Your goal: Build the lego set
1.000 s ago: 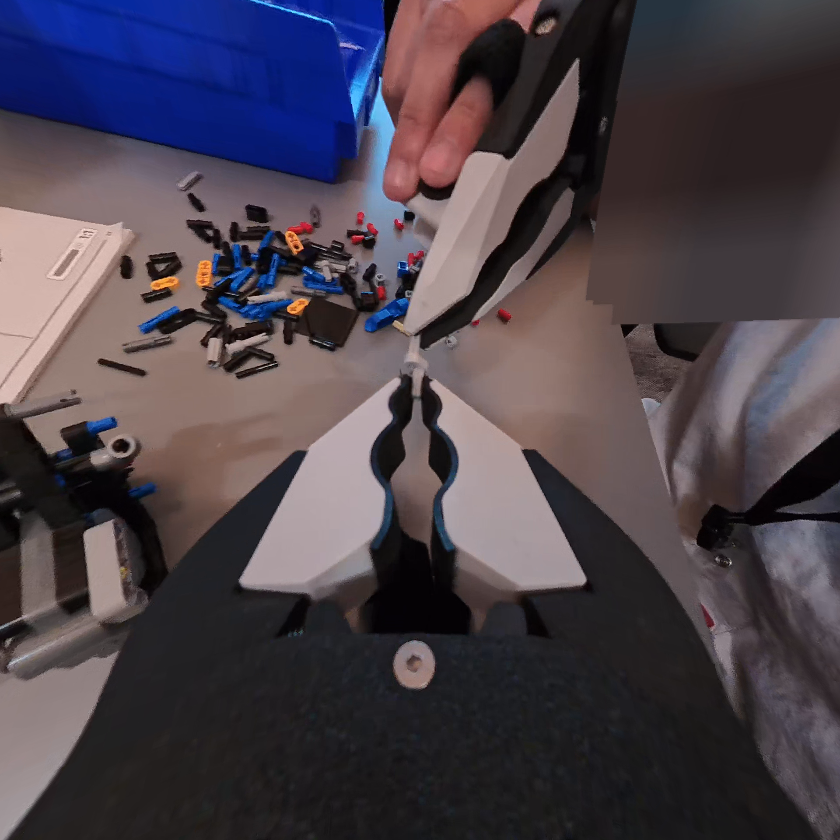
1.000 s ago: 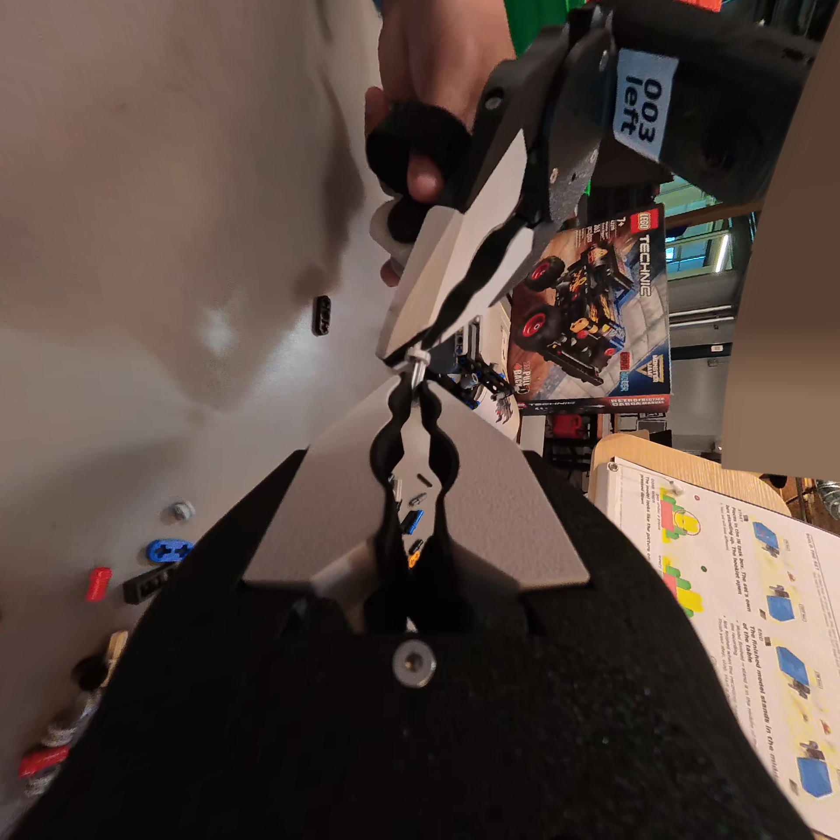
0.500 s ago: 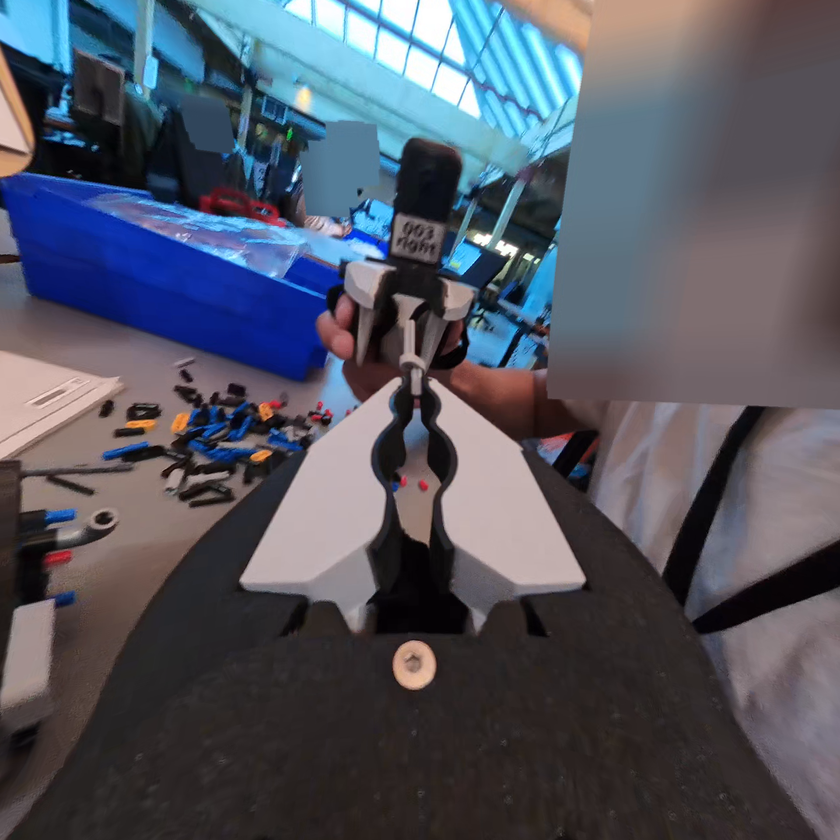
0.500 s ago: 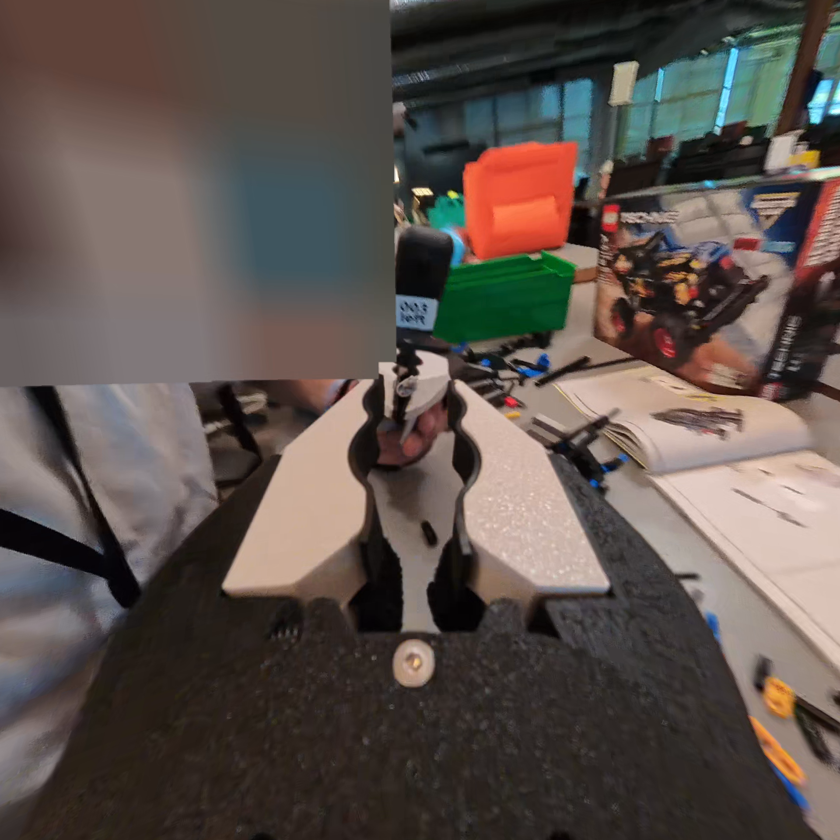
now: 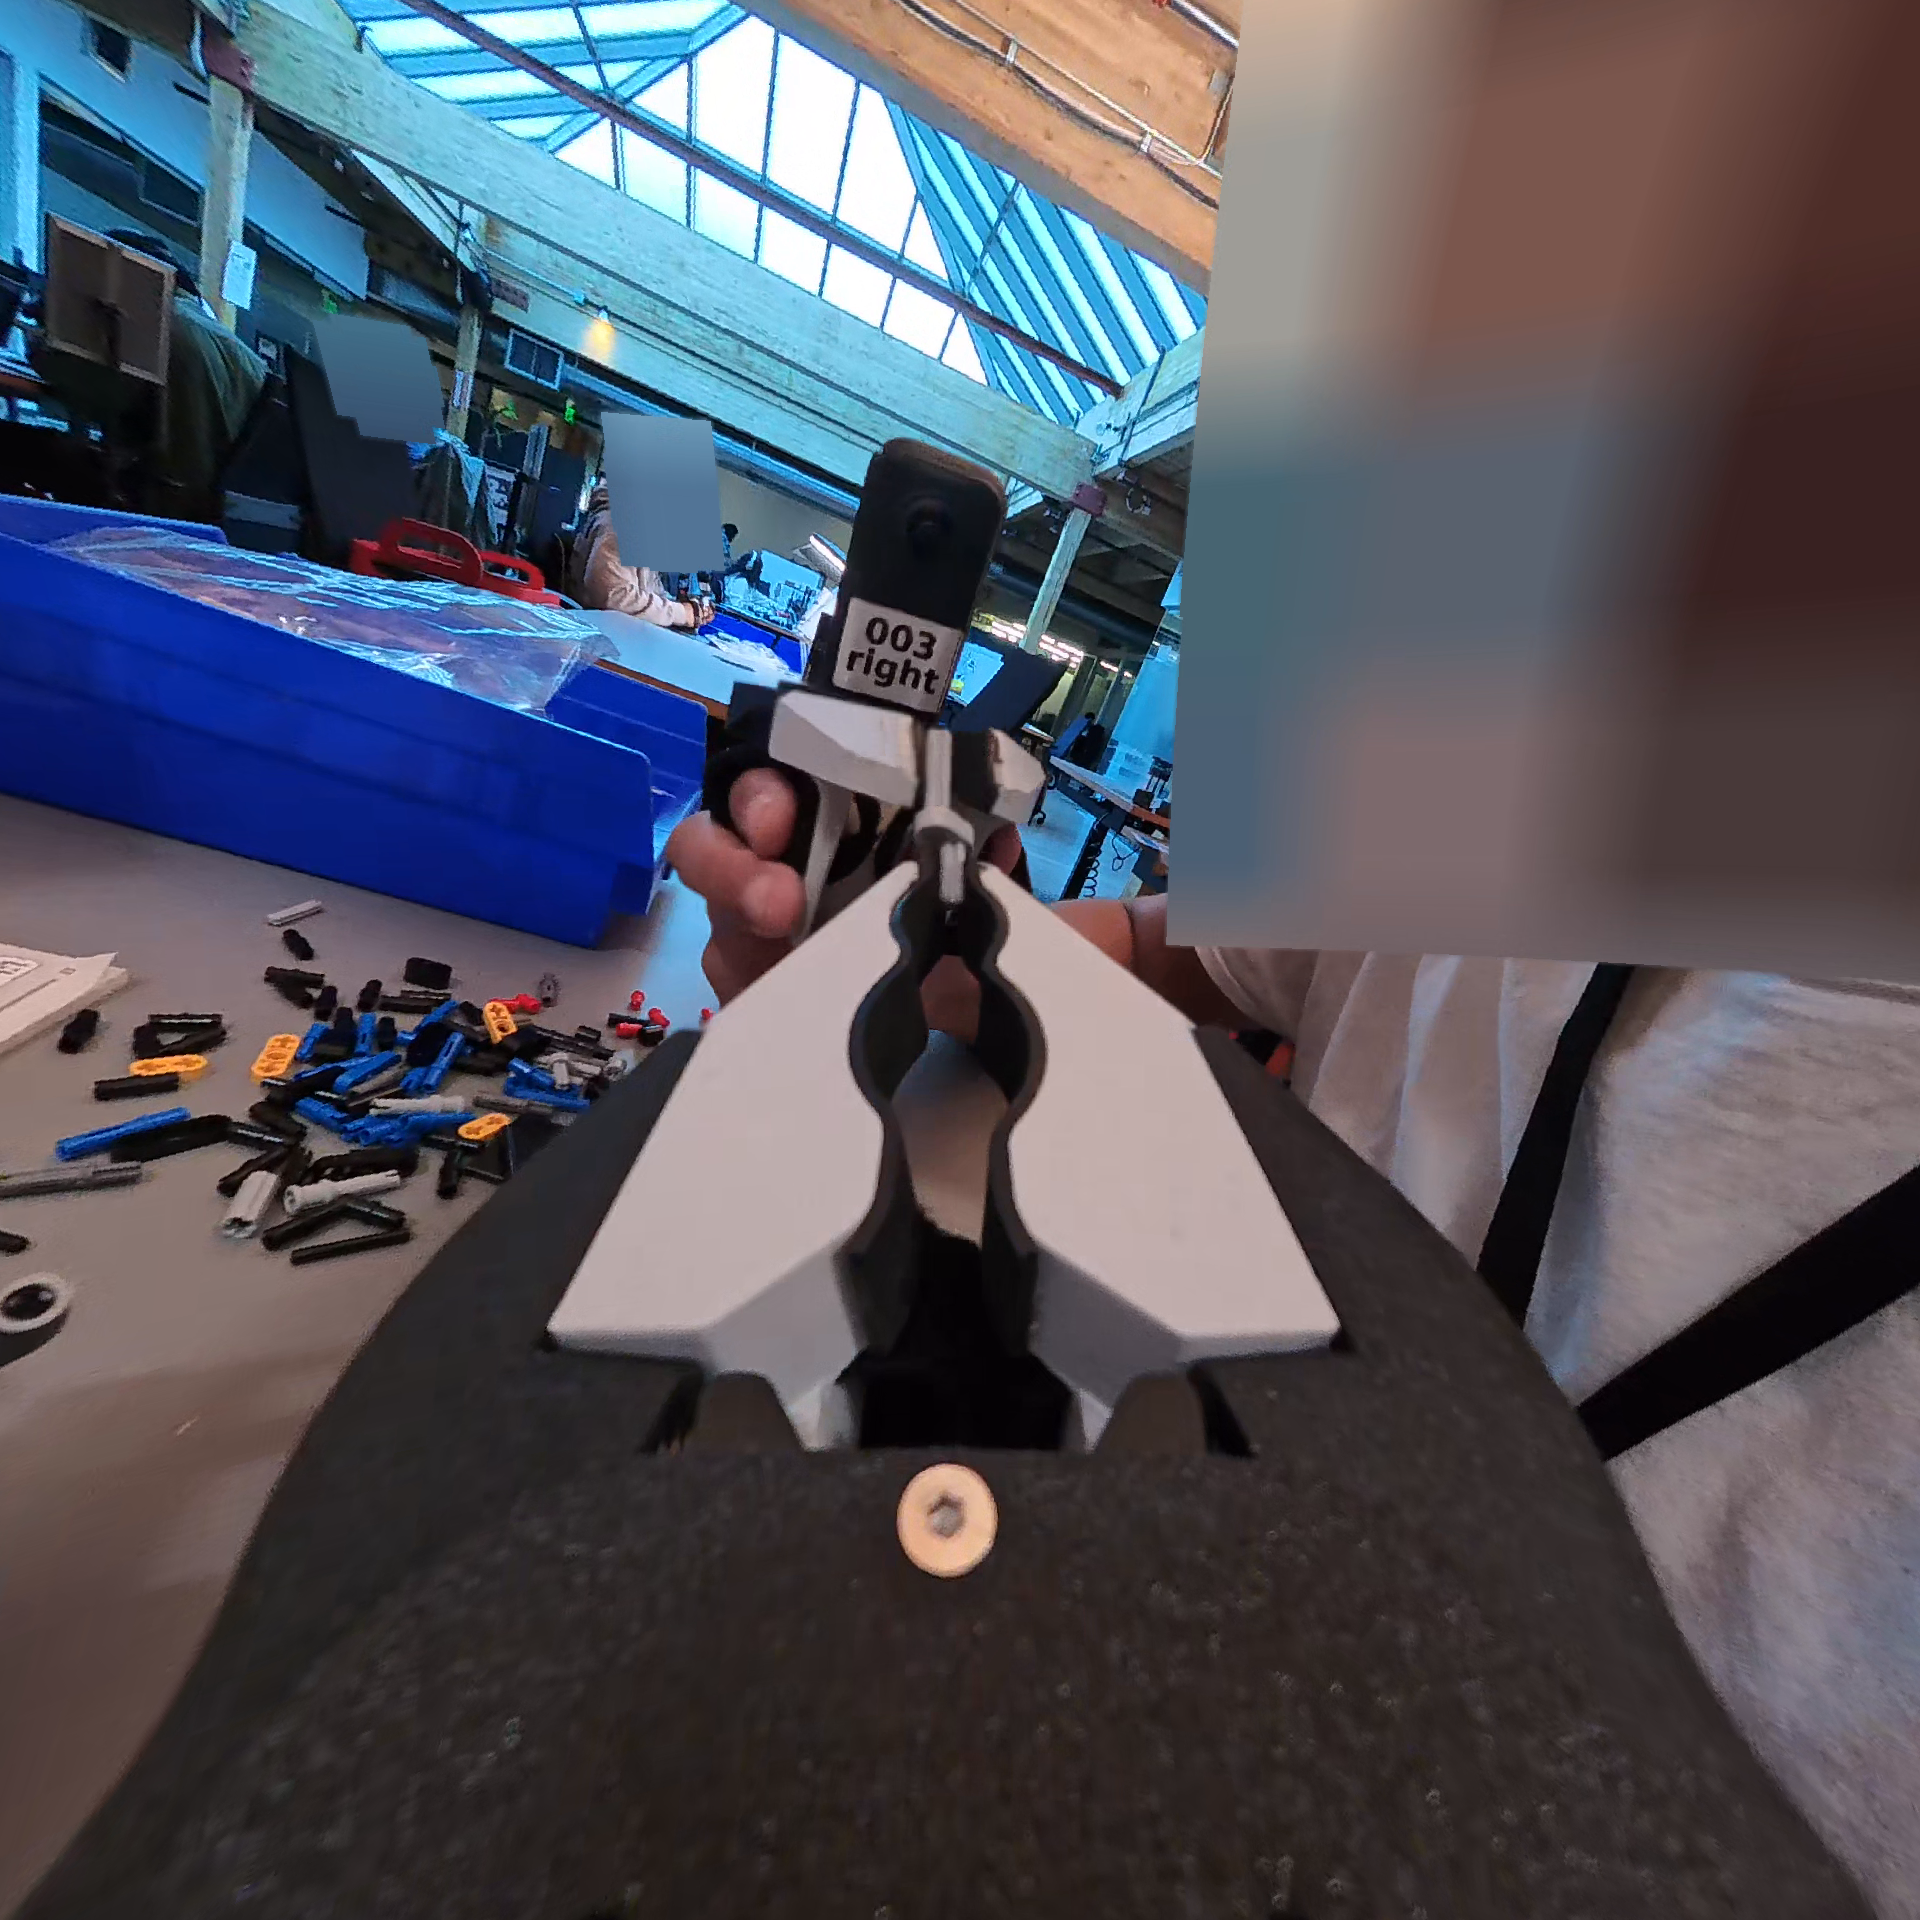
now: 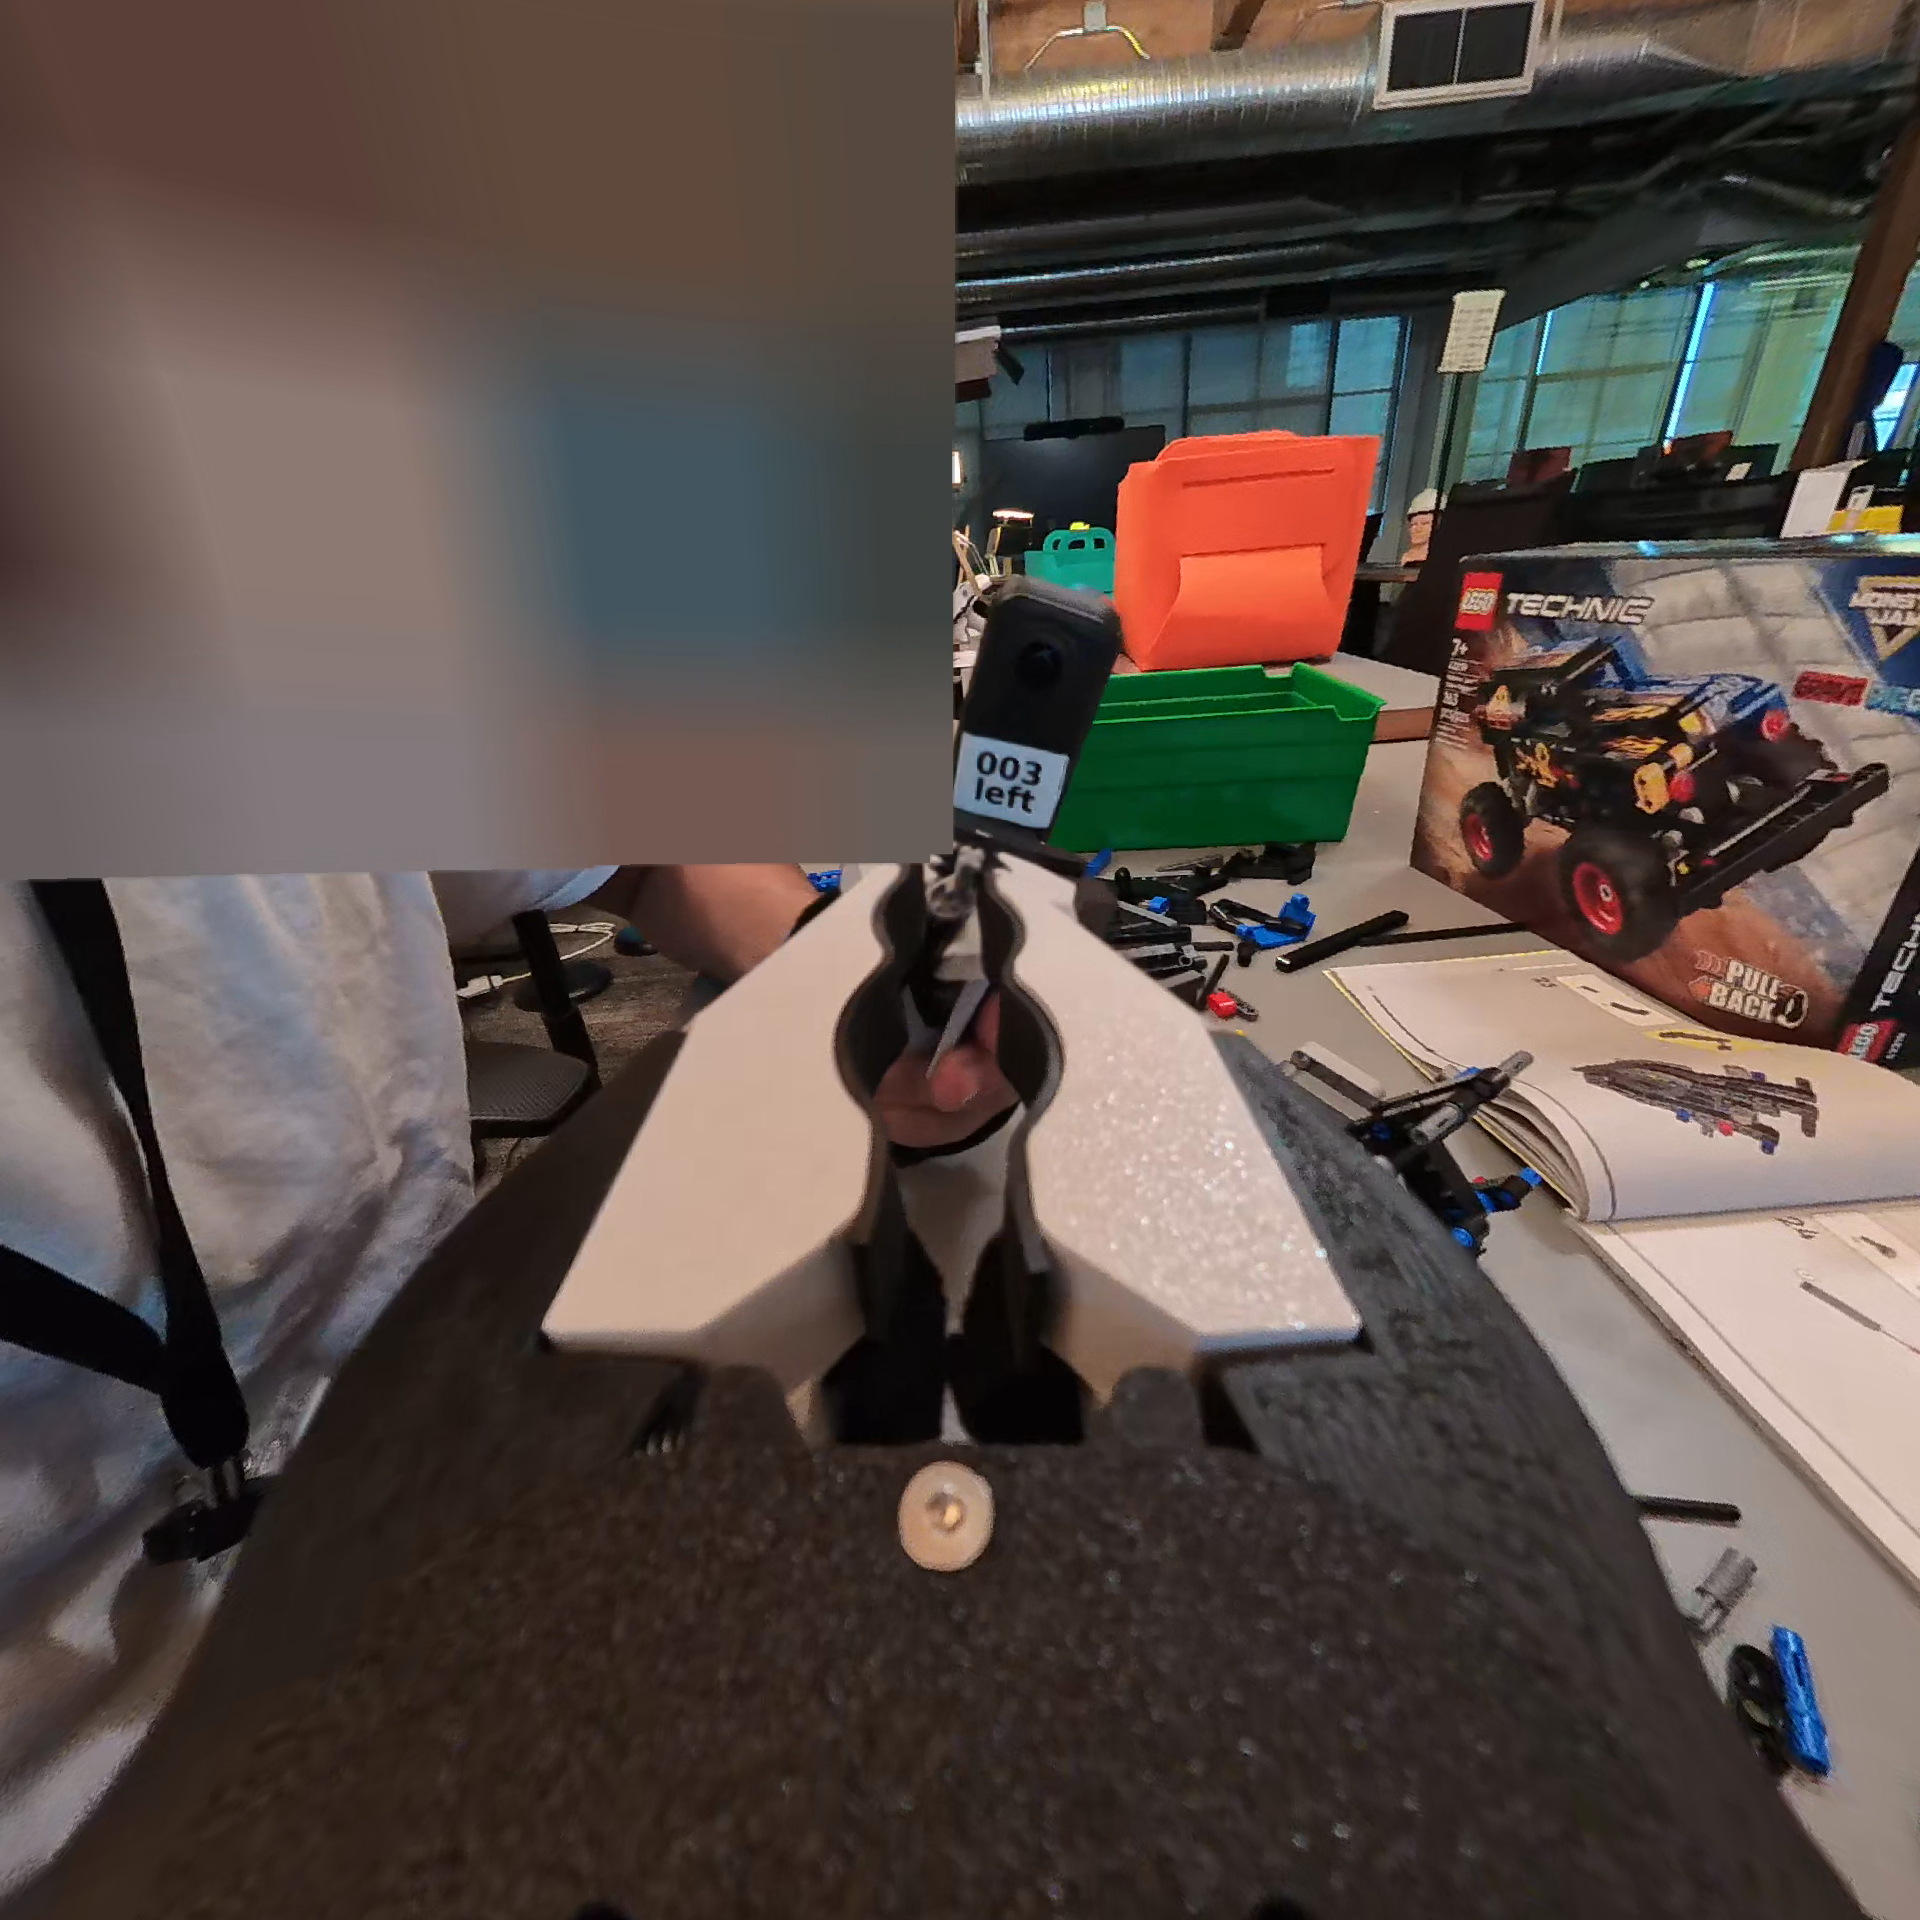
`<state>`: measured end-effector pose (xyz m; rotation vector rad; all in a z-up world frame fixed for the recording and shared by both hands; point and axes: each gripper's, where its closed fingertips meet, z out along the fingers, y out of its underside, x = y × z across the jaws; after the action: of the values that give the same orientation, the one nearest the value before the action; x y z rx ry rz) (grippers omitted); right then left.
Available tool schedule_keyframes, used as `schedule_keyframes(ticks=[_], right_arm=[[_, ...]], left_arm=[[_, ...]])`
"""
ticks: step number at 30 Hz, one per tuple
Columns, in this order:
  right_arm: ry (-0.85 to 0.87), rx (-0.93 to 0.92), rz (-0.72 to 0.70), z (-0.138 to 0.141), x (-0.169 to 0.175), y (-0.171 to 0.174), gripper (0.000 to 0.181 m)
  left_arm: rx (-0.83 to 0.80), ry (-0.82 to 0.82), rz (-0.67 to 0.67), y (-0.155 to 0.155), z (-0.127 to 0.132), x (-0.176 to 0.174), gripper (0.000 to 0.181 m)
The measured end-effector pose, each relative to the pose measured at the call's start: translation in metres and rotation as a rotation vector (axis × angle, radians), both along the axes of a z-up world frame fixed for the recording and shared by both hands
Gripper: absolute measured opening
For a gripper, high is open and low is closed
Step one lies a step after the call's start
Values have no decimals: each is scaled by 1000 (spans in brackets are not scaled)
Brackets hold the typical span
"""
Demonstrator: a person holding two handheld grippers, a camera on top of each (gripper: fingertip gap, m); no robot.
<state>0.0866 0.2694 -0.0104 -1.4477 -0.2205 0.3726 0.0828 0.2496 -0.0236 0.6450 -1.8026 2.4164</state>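
Note:
My left gripper (image 5: 948,883) is shut on the near end of a small grey axle piece (image 5: 943,831) and holds it in the air at chest height. My right gripper (image 5: 920,800) faces it tip to tip, with the far end of the piece between its jaws. In the right wrist view my right gripper (image 6: 958,883) is closed on the same grey piece (image 6: 951,896), with the left gripper's fingers (image 6: 961,1023) just beyond. A partly built black and blue assembly (image 6: 1444,1143) lies on the table beside the open instruction booklet (image 6: 1714,1122).
A pile of loose black, blue and orange pieces (image 5: 364,1081) lies in front of a blue bin (image 5: 312,727). The set box (image 6: 1662,790), a green bin (image 6: 1216,769) and an orange bin (image 6: 1236,551) stand behind more loose pieces (image 6: 1205,925). A person in a white shirt (image 5: 1558,1247) is close by. Less than 4 cm separates the two grippers' tips.
Both grippers have risen from low over the table and tilted up to level, still tip to tip on the grey piece. The right jaws have narrowed since half a second ago.

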Motion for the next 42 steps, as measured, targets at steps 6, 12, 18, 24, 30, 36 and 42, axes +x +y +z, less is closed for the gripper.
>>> schedule_keyframes(ticks=[6,12,18,24,30,36,42], right_arm=[[-26,-8,-24,0,-1,1,3],[-261,-145,-152,-19,12,2,3],[-271,-212,-145,-30,10,7,3],[-248,-194,-136,-31,3,12,4],[-160,-192,-87,-33,1,14,4],[-107,-187,-42,-35,-2,15,4],[-100,-195,-24,-38,-6,17,4]], left_arm=[[26,12,10,-7,-5,0,1],[298,-50,157,-3,-31,15,21],[610,-290,384,-5,-52,25,0],[513,-203,302,-14,-48,21,0],[468,-165,272,-16,-47,18,0],[461,-155,252,-18,-48,16,0],[488,-163,239,-21,-51,14,0]])
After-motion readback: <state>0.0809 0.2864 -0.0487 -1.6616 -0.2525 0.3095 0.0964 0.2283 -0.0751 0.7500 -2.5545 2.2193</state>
